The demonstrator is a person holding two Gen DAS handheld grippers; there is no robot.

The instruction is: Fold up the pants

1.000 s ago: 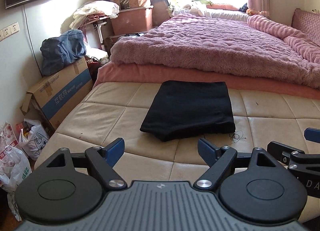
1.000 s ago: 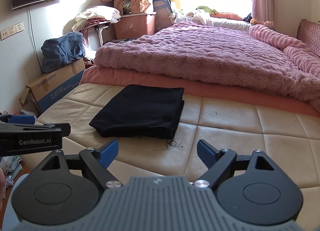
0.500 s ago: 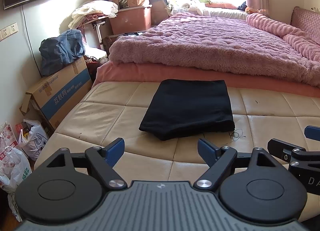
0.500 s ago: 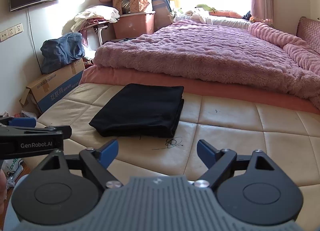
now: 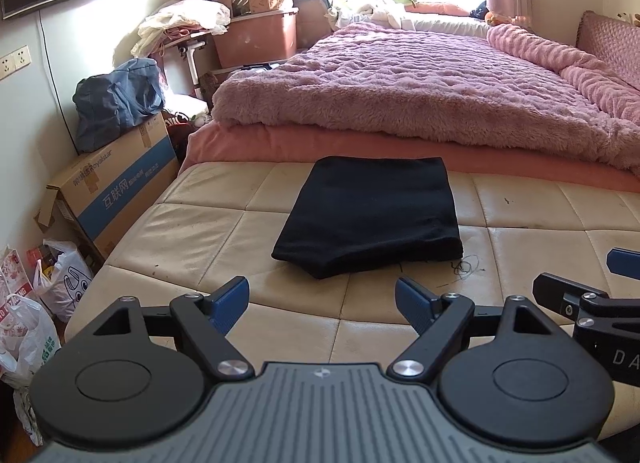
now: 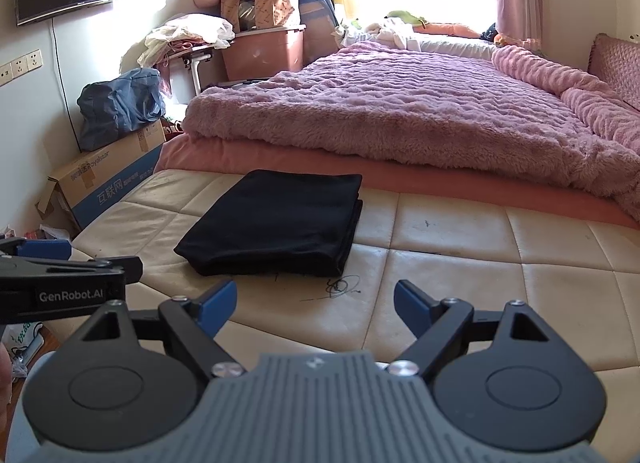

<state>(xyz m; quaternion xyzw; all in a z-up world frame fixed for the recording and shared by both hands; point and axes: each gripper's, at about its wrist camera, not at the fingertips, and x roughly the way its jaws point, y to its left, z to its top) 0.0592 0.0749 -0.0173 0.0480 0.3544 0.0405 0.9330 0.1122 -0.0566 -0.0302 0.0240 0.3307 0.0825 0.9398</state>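
Checking: pants (image 5: 370, 215) look folded on the mattress (image 5: 200, 231), nearer than the blanket (image 5: 400, 91)
Fingers: both grippers spread, empty
Care: square edges only if uneven

The left black two-finger tongs with blue pads (image 5: 322, 299) are held level and pointed forward, the fingers spread wide apart with nothing between them. The right black two-finger tongs with blue pads (image 6: 315, 301) are carried in the same manner, jaws parted and empty. The two are held side by side and apart, each seen at the edge of the other's view. Both are kept low, and nothing is touched by either.
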